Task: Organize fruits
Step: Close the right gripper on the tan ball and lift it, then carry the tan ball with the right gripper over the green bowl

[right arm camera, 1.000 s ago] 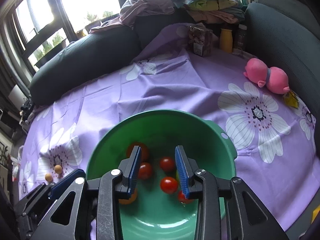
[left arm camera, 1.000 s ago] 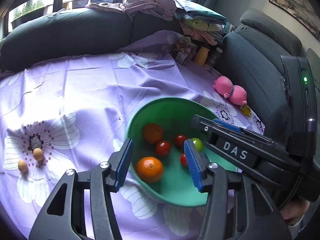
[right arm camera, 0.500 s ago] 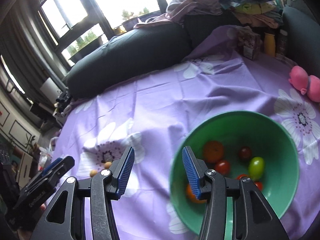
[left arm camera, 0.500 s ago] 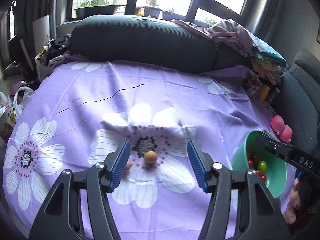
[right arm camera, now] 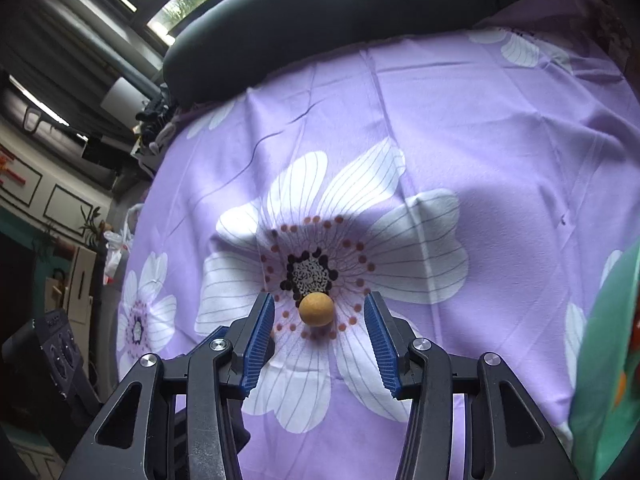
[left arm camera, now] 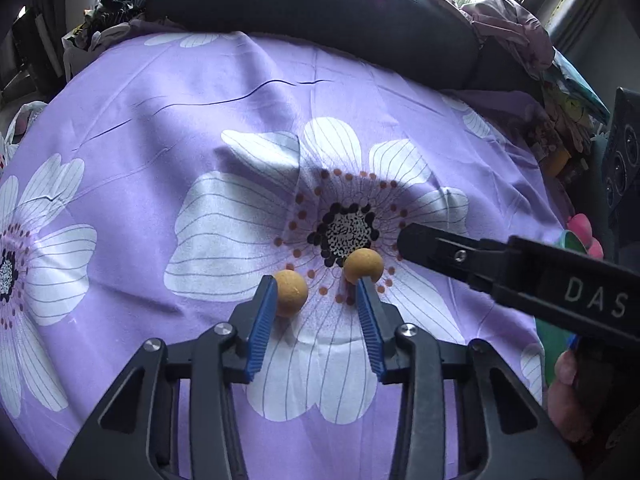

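The left gripper [left arm camera: 316,284] is wide open and holds nothing. Its blue pads [left arm camera: 262,320] hang low over the purple cloth [left arm camera: 168,128]. A small tan round fruit [left arm camera: 291,290] sits on the cloth, right against the tip of the left pad. A second tan fruit [left arm camera: 363,266] sits just past the tip of the other pad, at the dark middle of a big white flower [left arm camera: 344,232] printed on the cloth.

The right gripper [right arm camera: 319,308] is wide open too, with nothing in it. The second tan fruit sits between its blue fingertips [right arm camera: 260,332], not touching either one. In the left view, the right gripper reaches in from the side, near that fruit.

The green bowl [right arm camera: 604,360] sits off to the right edge. Farther back, a dark sofa cushion [left arm camera: 320,12] lies behind the cloth.
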`<state>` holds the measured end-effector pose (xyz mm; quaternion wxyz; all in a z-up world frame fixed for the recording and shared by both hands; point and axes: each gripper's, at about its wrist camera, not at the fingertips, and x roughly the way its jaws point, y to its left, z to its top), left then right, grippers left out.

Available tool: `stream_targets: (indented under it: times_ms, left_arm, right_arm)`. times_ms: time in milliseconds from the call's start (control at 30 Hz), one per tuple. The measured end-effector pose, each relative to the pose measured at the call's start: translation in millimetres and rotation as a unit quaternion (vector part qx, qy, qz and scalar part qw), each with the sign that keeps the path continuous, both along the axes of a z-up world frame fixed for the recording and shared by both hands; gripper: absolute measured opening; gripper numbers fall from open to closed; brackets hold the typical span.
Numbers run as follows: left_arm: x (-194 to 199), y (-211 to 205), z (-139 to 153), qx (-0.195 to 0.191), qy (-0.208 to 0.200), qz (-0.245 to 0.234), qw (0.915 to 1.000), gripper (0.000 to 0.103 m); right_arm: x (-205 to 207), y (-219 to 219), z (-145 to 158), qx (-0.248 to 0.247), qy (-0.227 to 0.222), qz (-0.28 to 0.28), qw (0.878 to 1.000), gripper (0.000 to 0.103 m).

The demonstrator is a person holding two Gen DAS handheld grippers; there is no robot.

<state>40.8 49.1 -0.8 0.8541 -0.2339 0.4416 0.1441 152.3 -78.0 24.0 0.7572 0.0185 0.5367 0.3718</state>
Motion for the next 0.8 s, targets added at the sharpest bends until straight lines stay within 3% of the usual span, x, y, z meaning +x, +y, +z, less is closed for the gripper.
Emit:
stream_targets:
  times_ms: [367, 467, 600, 800]
  left_arm:
    - [3.1, 9.4, -13.7, -0.006, 0.014, 0.011, 0.9998, 0.039]
    - [4.5, 9.0, -14.6, -0.005, 0.011, 0.006, 0.9999, 0.025]
    - [6.0, 7.8, -15.8, 0.001, 0.007, 0.006, 1.0, 0.026]
    - [8.0, 3.3, -13.6, 0.01, 0.006, 0.003, 0.9999, 0.026]
  right_arm:
    - [-0.9, 22.0, -28.7, -0.044, 0.006, 0.017, 0.999, 0.036]
    - [-0.5, 26.0, -30.0, -0.049, -0.003, 0.02, 0.999, 0.034]
    - [-0.3, 27.7, -32.3, -0.042, 0.002, 0.024, 0.999, 0.029]
    - [-4.3, 29.4, -30.3, -0.044, -0.016, 0.028, 0.999, 0.028]
